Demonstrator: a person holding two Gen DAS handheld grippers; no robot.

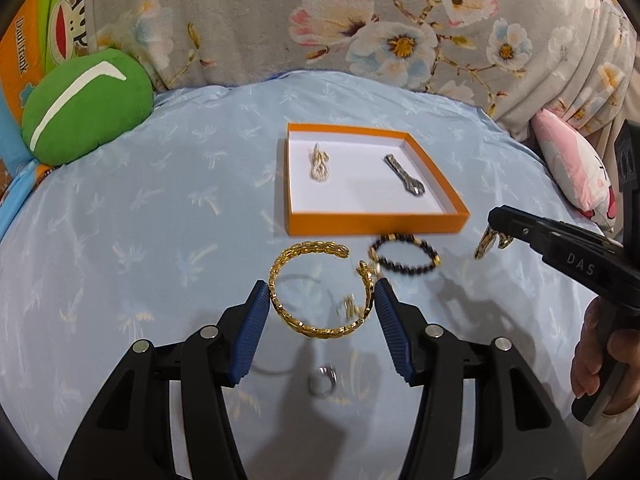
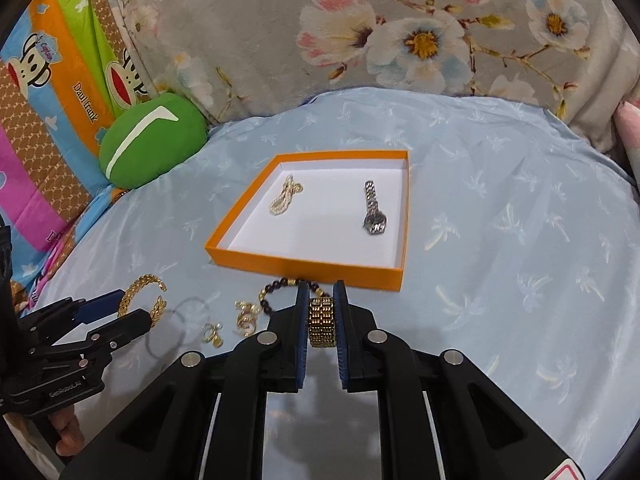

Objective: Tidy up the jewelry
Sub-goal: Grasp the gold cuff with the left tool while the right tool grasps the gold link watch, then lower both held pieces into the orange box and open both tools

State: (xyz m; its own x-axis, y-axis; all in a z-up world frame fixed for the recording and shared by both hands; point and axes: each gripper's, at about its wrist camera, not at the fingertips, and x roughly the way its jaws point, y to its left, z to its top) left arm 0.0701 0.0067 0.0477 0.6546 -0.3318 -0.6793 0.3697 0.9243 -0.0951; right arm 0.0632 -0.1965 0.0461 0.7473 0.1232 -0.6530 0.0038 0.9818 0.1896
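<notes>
Sorting jewelry on a pale blue bed sheet (image 2: 500,208) printed with palm trees.

Behind the sheet lie a grey floral blanket (image 1: 360,20), a green cushion (image 2: 154,140) and cartoon-monkey fabric (image 2: 52,80). An orange box (image 2: 304,268) holds a silver watch (image 2: 374,210) and a pearl piece (image 2: 285,196). The left claw (image 1: 320,304) clasps a gold leaf bangle (image 1: 308,312); the right claw (image 2: 321,314) pinches a gold link band (image 2: 321,322). A dark bead bracelet (image 1: 404,254) lies just before the box.
</notes>
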